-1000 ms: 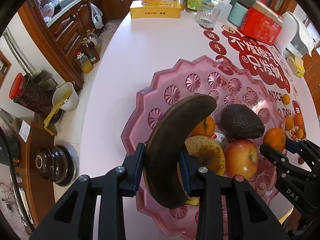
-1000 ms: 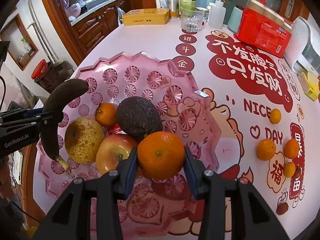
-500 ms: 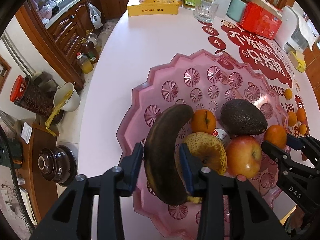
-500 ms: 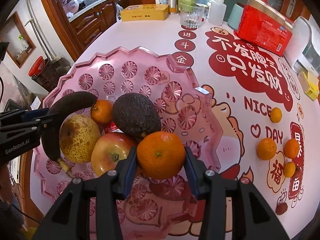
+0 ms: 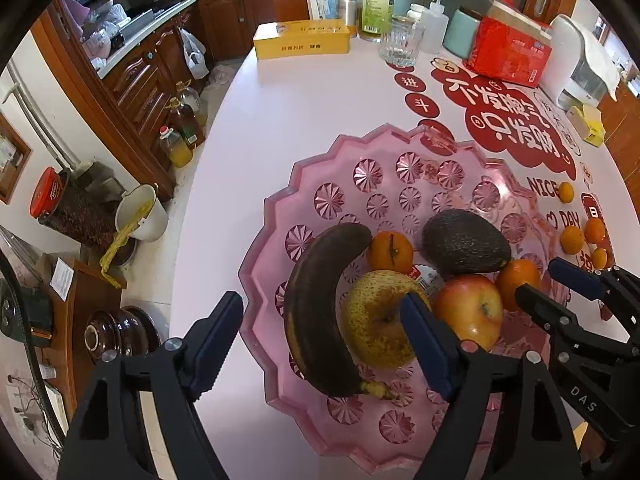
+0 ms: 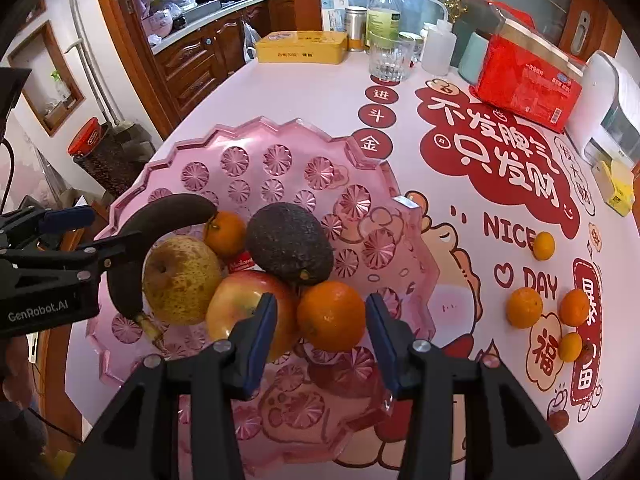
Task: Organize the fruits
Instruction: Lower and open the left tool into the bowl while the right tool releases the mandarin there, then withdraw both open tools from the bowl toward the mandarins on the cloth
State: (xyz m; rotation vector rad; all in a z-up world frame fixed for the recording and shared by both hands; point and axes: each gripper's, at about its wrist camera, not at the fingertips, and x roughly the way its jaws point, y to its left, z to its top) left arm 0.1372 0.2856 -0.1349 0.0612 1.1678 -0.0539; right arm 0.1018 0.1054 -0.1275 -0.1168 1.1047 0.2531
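Observation:
A pink glass tray [image 5: 352, 152] [image 6: 248, 140] holds a dark overripe banana [image 5: 320, 308] [image 6: 160, 220], a yellow pear [image 5: 376, 320] [image 6: 180, 280], a red apple [image 5: 472, 308] [image 6: 236, 300], an avocado [image 5: 464, 240] [image 6: 288, 240], a small orange [image 5: 390, 246] [image 6: 226, 232] and a larger orange [image 5: 516, 280] [image 6: 330, 316]. My left gripper [image 5: 322, 334] is open, jaws wide either side of the banana lying in the tray. My right gripper [image 6: 320, 336] is open, jaws standing apart from the larger orange resting in the tray.
Several small oranges [image 6: 524, 306] lie on the table at the right, over red lettering. At the far end stand a yellow tin [image 6: 300, 46], a glass [image 6: 390, 60], bottles, a red box [image 6: 528, 84] and a white appliance [image 6: 612, 108]. The table edge falls to the left.
Both grippers have opened. The banana has been let go and lies in the tray beside the pear; the larger orange has been let go and rests by the apple.

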